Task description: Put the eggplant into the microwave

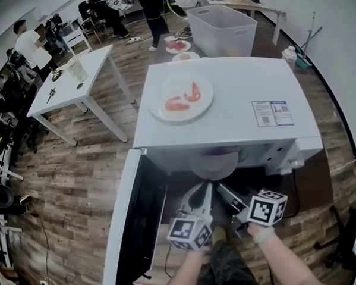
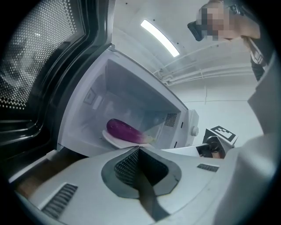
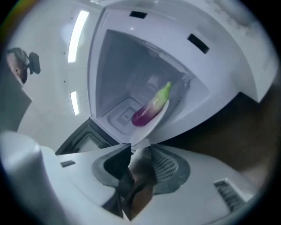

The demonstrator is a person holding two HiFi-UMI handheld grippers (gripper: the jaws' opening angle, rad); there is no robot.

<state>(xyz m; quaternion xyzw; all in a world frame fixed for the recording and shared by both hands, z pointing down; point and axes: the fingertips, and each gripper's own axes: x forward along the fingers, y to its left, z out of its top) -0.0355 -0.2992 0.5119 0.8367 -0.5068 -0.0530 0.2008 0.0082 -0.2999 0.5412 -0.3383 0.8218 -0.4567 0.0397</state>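
Grey mesh pads of the right gripper point(image 3: 140, 151) stand released, with a gap between them and nothing held. The left gripper point(image 2: 138, 150) seems to have its jaws clenched together on nothing, though the angle is poor. Beyond both, the purple eggplant point(image 3: 148, 110) lies on a white plate point(image 3: 154, 125) inside the microwave point(image 1: 224, 121), whose door point(image 1: 132, 225) stands wide open.

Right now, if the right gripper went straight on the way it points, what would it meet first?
Most likely the near rim of the white plate carrying the eggplant inside the microwave; depth is hard to judge.
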